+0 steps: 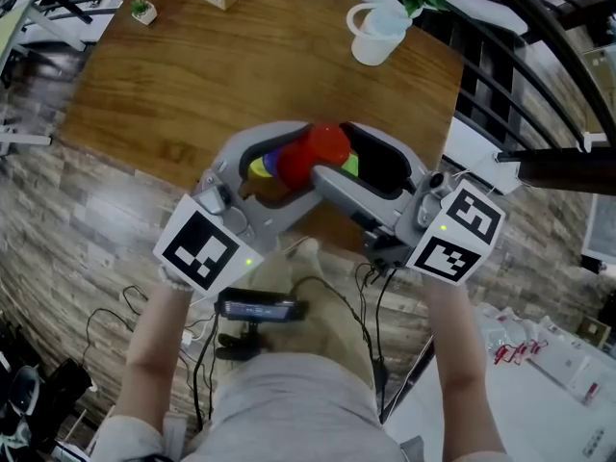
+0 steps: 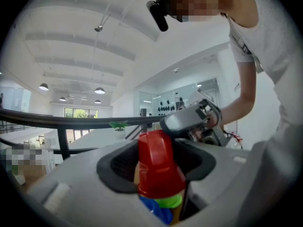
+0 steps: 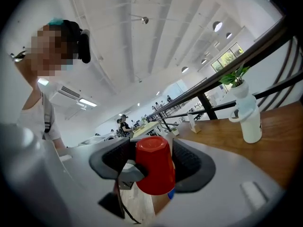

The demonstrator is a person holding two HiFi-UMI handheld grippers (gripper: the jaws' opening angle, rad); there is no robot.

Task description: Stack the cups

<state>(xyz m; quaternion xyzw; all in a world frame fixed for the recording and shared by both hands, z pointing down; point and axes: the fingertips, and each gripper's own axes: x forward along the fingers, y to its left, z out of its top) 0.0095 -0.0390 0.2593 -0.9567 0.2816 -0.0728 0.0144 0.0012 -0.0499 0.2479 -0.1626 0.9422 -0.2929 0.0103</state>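
Cups: where does the stack sit?

Just over the near edge of the wooden table (image 1: 192, 85), lying sideways in the air. A glossy red cup (image 2: 158, 167), tapered and flat-based, caps the nested green rim (image 2: 171, 201), blue rim (image 2: 158, 213) and yellow rim (image 1: 260, 168).

And the grippers?

The left gripper (image 1: 289, 166) grasps the stack between ribbed black pads. The right gripper (image 1: 337, 157) stands released, with its jaws spread wide either side of the red cup.

Anything else?

A smooth white jug (image 1: 375, 32) with a leafy sprig stands at the far right corner.
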